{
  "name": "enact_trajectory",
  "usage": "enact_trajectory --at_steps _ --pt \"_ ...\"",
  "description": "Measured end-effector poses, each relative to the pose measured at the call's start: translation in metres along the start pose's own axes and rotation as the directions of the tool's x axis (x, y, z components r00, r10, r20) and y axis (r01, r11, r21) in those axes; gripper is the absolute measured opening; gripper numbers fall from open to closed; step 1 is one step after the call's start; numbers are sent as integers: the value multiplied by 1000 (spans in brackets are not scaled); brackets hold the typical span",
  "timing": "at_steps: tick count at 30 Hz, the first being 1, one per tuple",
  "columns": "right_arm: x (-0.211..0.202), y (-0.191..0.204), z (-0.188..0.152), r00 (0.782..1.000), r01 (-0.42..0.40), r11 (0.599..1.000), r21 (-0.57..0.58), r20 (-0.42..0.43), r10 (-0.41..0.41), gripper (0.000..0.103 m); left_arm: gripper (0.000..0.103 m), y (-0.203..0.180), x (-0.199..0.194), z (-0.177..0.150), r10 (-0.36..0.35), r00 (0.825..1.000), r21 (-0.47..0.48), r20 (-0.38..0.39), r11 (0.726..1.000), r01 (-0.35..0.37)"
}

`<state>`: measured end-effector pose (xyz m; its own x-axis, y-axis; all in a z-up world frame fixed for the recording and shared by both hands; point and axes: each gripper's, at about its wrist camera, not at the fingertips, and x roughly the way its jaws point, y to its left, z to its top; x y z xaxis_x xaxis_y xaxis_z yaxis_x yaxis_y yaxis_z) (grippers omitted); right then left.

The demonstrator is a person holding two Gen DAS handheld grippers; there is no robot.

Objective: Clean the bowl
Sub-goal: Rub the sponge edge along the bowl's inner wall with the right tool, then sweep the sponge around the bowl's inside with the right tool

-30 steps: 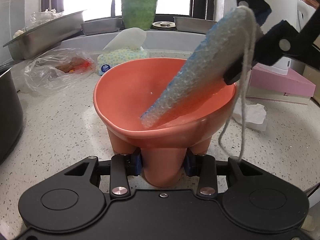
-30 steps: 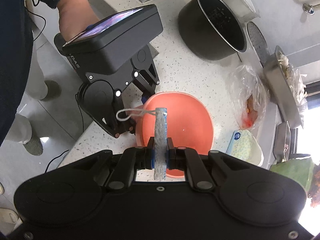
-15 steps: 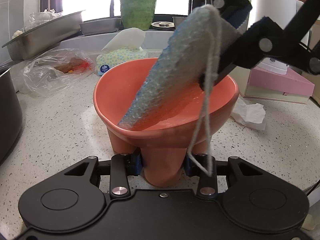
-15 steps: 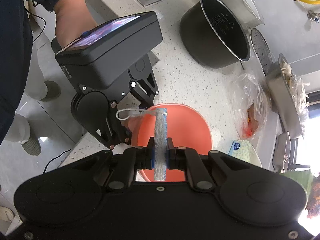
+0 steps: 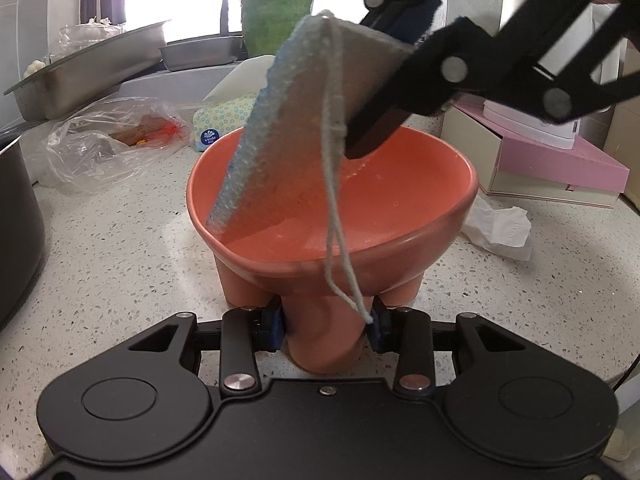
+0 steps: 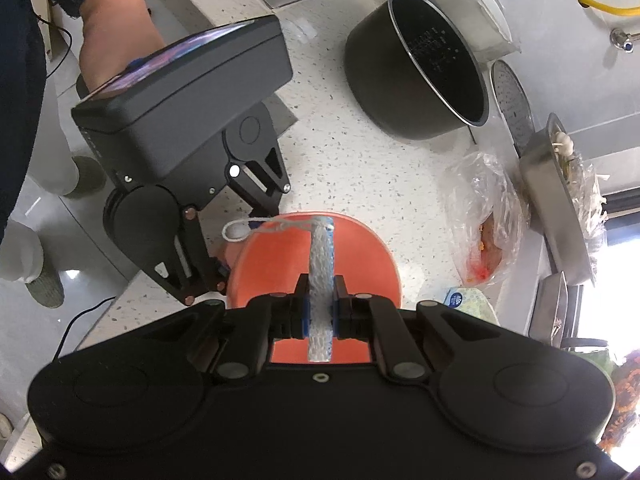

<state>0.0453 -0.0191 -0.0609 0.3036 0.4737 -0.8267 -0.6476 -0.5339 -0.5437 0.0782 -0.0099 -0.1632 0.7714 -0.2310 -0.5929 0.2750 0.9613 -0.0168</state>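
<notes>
Nearest to us, our left gripper [image 5: 326, 330] is clamped on one foot of the coral bowl [image 5: 400, 204], its blue pads pressed against either side, so the bowl stands steadied on the speckled counter [image 5: 120, 260]. Just above, our right gripper [image 6: 320, 312] is closed tight on the scrubbing pad [image 5: 304, 120], holding it edge-on between its fingers. The pad's long axis slants down and to the left, its lower tip at the bowl's inner left wall, just under the rim; whether it touches we cannot tell. Its string loop [image 5: 340, 264] dangles over the near rim. Any scrubbing stroke would run along that slant into the basin. Farther back lie a plastic bag [image 5: 108, 140], a tissue pack [image 5: 220, 124] and a green vase [image 5: 276, 8].
</notes>
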Motion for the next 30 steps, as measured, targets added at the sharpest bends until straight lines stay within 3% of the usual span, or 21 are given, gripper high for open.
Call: enact_trajectory --at_steps 19,30 --pt "14 -34 -16 999 9 992 128 -34 -5 11 38 2 0 2 -1 1000 -4 -1 1000 1" --pt "7 -52 -36 999 -31 948 315 -1 33 11 38 2 1 2 1 1000 -5 -1 1000 -1"
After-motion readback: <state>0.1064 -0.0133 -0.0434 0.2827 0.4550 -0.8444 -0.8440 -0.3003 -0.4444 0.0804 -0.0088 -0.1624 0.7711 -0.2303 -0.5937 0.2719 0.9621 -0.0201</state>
